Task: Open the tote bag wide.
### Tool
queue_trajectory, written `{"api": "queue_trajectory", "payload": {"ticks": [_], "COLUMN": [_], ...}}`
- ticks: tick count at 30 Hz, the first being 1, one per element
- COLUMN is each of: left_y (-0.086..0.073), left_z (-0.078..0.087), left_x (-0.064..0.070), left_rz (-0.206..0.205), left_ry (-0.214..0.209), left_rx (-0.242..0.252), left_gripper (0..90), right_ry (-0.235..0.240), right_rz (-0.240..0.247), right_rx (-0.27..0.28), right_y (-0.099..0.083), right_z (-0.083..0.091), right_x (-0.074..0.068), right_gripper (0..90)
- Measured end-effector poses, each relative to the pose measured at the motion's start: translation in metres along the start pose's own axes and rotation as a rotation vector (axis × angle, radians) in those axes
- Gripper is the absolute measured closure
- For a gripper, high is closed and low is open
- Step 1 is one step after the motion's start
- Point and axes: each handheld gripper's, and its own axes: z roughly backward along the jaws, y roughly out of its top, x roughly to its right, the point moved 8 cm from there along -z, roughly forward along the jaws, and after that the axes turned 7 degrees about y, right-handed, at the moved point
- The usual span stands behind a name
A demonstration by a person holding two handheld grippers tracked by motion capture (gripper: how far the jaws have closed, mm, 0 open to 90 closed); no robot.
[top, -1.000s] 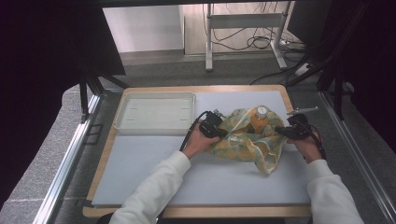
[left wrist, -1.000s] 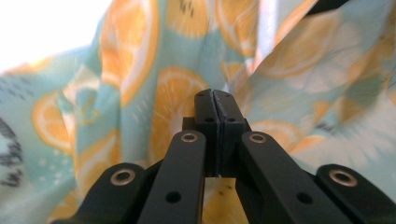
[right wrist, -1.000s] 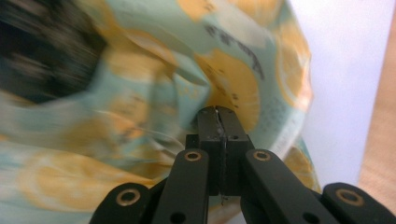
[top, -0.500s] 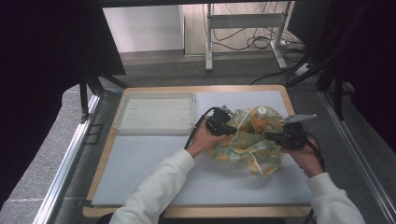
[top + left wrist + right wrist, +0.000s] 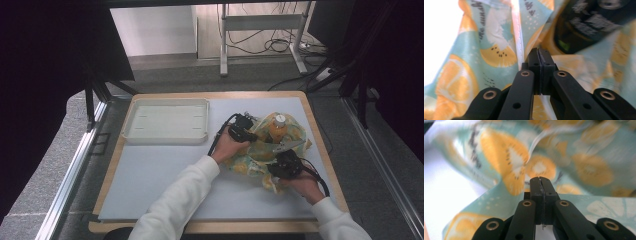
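Note:
A fruit-print cloth [image 5: 252,157], teal with orange slices, lies bunched around an upright orange bottle [image 5: 277,131] with a white cap on the table's right half. My left gripper [image 5: 248,134] sits at the cloth's left side, shut on a white-hemmed fold of the cloth [image 5: 499,37]; the bottle's dark label [image 5: 586,22] looms just beyond its jaws. My right gripper [image 5: 282,161] is at the cloth's near side, in front of the bottle, shut on another piece of the cloth [image 5: 506,167]. In both gripper views the jaws press together with fabric between them.
A shallow white tray [image 5: 131,125] rests empty at the back left of the white mat [image 5: 165,180]. The wooden table edge [image 5: 320,145] runs close along the right of the cloth. Black cables trail from both grippers.
My right gripper has swung from the cloth's right side toward the person and leftward, dragging cloth with it. My left gripper has shifted slightly right, closer to the bottle.

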Motion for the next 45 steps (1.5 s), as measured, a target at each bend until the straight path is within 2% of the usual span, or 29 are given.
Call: {"api": "queue_trajectory", "payload": {"ticks": [4,6,8,10,11,12,14,15,16,18,23,27,29,30,31,34,35,36,41,45], "left_y": [0.001,0.001,0.001,0.002,0.002,0.002,0.001,0.0,-0.002,-0.007,-0.019,-0.028,-0.034,-0.04,-0.04,-0.048,-0.052,-0.052,-0.061,-0.064], "left_z": [-0.006,-0.006,-0.003,0.004,0.009,0.013,0.023,0.028,0.034,0.044,0.064,0.066,0.061,0.055,0.055,0.045,0.04,0.04,0.034,0.034], "left_x": [-0.004,-0.003,0.0,0.005,0.008,0.011,0.017,0.02,0.023,0.031,0.044,0.048,0.049,0.049,0.049,0.048,0.046,0.046,0.038,0.036], "left_rz": [0.02,0.013,0.005,-0.008,-0.022,-0.03,-0.041,-0.047,-0.066,-0.079,-0.106,-0.105,-0.103,-0.108,-0.108,-0.12,-0.119,-0.119,-0.102,-0.1], "left_ry": [0.002,0.0,-0.01,-0.022,-0.027,-0.033,-0.043,-0.045,-0.045,-0.062,-0.104,-0.132,-0.133,-0.135,-0.135,-0.121,-0.117,-0.117,-0.115,-0.115], "left_rx": [-0.002,-0.005,0.001,0.017,0.021,0.029,0.042,0.052,0.06,0.068,0.081,0.065,0.049,0.029,0.029,-0.001,-0.016,-0.016,-0.039,-0.039], "left_gripper": [90.0,90.0,90.0,90.0,90.0,90.0,89.9,89.9,89.9,89.9,89.9,89.8,89.8,89.8,89.8,89.8,89.9,89.9,89.9,90.0], "right_ry": [0.011,0.011,0.004,-0.014,-0.041,-0.041,-0.081,-0.127,-0.127,-0.161,-0.213,-0.219,-0.222,-0.205,-0.205,-0.192,-0.178,-0.178,-0.2,-0.24], "right_rz": [0.007,0.007,0.006,0.005,-0.005,-0.005,-0.012,-0.014,-0.014,-0.031,-0.107,-0.148,-0.161,-0.177,-0.177,-0.198,-0.219,-0.219,-0.263,-0.303], "right_rx": [-0.033,-0.036,-0.023,0.017,0.06,0.06,0.095,0.115,0.115,0.136,0.153,0.155,0.143,0.139,0.139,0.108,0.101,0.101,0.069,0.04], "right_y": [-0.01,-0.012,-0.009,-0.002,0.005,0.005,0.01,0.013,0.013,0.016,0.024,0.035,0.04,0.045,0.045,0.051,0.054,0.054,0.059,0.054], "right_z": [-0.007,-0.007,-0.002,0.011,0.029,0.029,0.048,0.065,0.065,0.079,0.095,0.087,0.079,0.07,0.07,0.053,0.044,0.044,0.027,0.02], "right_x": [-0.005,-0.005,-0.003,0.002,0.009,0.009,0.018,0.029,0.029,0.04,0.075,0.098,0.108,0.117,0.117,0.127,0.135,0.135,0.16,0.178], "right_gripper": [89.1,89.1,89.1,89.1,89.1,89.1,89.1,89.1,89.1,89.1,89.0,89.1,89.1,89.1,89.1,89.1,89.1,89.1,89.1,89.1]}}
